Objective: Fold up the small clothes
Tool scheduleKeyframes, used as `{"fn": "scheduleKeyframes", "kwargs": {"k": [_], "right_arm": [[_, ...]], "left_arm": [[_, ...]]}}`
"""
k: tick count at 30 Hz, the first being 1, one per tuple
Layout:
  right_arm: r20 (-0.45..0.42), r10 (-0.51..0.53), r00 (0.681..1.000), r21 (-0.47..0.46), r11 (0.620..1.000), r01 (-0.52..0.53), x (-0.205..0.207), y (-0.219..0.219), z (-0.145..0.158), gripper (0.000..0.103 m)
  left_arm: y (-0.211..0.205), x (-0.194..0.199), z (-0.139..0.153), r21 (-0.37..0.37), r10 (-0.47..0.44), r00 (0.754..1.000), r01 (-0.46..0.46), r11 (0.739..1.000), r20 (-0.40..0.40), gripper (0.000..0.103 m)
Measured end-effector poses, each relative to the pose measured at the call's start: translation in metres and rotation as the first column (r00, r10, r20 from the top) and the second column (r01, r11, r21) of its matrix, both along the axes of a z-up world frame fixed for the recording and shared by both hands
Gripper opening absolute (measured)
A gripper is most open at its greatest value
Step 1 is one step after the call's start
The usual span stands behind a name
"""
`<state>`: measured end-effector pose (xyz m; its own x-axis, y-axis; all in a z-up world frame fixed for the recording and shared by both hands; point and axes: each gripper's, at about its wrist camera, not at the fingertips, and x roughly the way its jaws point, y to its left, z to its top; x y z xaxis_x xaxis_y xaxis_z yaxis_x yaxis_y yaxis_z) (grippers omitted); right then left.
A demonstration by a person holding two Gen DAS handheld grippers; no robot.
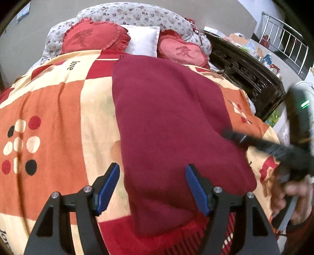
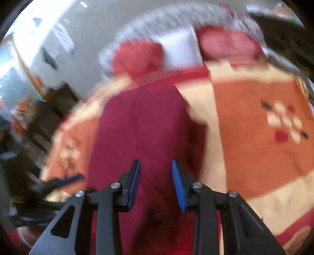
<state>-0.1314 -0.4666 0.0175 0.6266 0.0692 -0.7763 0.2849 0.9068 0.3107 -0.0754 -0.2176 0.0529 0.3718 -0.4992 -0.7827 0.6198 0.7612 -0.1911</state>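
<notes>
text — "love" | on — blanket (image 1: 58, 109) | near pillows

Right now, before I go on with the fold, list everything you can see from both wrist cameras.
maroon cloth: one, dark red, spread flat on the bedspread, near edge by both grippers
bedspread: one, orange, cream and red patchwork, covering the bed
heart cushions: two, red, at the head of the bed
white pillow: one, between the cushions
floral bolster: one, grey-white, behind the cushions
carved dark furniture: one, at the bed's far right
metal railing: one, silver, background right
left hand-held gripper: one, blue pads, open over the cloth
right hand-held gripper: one, blue pads, open over the cloth
hand: one, holding the right gripper
</notes>
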Motion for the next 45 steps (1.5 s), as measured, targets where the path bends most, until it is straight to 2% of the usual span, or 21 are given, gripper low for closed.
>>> {"fn": "scheduleKeyframes", "kwargs": {"k": [2,4,9,11,15,17,19,21,26,37,39,41,42,44,45], "right_arm": [[0.032,-0.021,0.999,0.085,0.996,0.019,-0.007,-0.011,-0.014,0.064],[0.05,-0.037,0.998,0.126,0.992,0.031,-0.011,-0.019,-0.013,0.068],[0.176,-0.029,0.984,0.097,0.995,0.012,-0.018,-0.023,-0.001,0.07],[0.176,-0.033,0.984,0.106,0.994,0.014,-0.016,-0.026,-0.004,0.078],[0.2,-0.04,0.979,0.167,0.986,0.006,-0.013,-0.035,-0.017,0.082],[0.209,-0.046,0.977,0.189,0.982,0.006,-0.009,-0.04,-0.025,0.09],[0.229,-0.051,0.972,0.243,0.97,-0.006,-0.004,-0.046,-0.032,0.091],[0.253,-0.054,0.966,0.301,0.953,-0.025,-0.002,-0.049,-0.034,0.092],[0.258,-0.041,0.965,0.357,0.932,-0.056,0.008,-0.049,-0.038,0.097],[0.243,0.027,0.97,0.264,0.96,-0.093,0.017,-0.035,-0.039,0.098],[0.241,0.03,0.97,0.282,0.954,-0.1,0.017,-0.033,-0.037,0.085],[0.245,0.033,0.969,0.257,0.961,-0.098,0.013,-0.026,-0.028,0.068],[0.246,0.038,0.969,0.246,0.964,-0.1,0.011,-0.023,-0.021,0.066],[0.261,0.055,0.964,0.237,0.964,-0.119,0.004,-0.015,-0.007,0.062],[0.272,0.068,0.96,0.237,0.962,-0.136,0.001,-0.012,0.0,0.062]], "left_arm": [[-0.002,0.002,-0.002,0.005,0.004,1.0,-0.004,1.0,-0.002,0.073],[-0.002,0.005,-0.003,-0.001,0.002,1.0,-0.002,1.0,-0.005,0.076],[0.002,0.02,-0.006,-0.041,0.016,0.999,-0.018,0.999,-0.036,0.081],[0.005,0.029,-0.01,-0.072,0.028,0.997,-0.033,0.997,-0.067,0.084],[0.009,0.043,-0.022,-0.14,0.031,0.988,-0.053,0.989,-0.151,0.089],[0.008,0.047,-0.027,-0.159,0.02,0.983,-0.05,0.986,-0.183,0.091],[0.006,0.052,-0.033,-0.167,0.014,0.978,-0.05,0.985,-0.209,0.091],[0.004,0.054,-0.034,-0.178,0.012,0.976,-0.052,0.983,-0.216,0.092],[-0.003,0.056,-0.035,-0.173,0.003,0.979,-0.039,0.984,-0.205,0.094],[-0.022,0.054,-0.036,-0.139,-0.005,0.983,-0.022,0.99,-0.184,0.096],[-0.024,0.052,-0.036,-0.144,-0.008,0.981,-0.02,0.989,-0.192,0.091],[-0.023,0.05,-0.031,-0.142,-0.015,0.983,-0.011,0.99,-0.185,0.078],[-0.021,0.047,-0.026,-0.147,-0.023,0.983,-0.003,0.989,-0.18,0.073],[-0.016,0.04,-0.013,-0.148,-0.041,0.986,0.016,0.989,-0.163,0.055],[-0.011,0.035,-0.005,-0.149,-0.052,0.986,0.029,0.988,-0.158,0.051]]}}
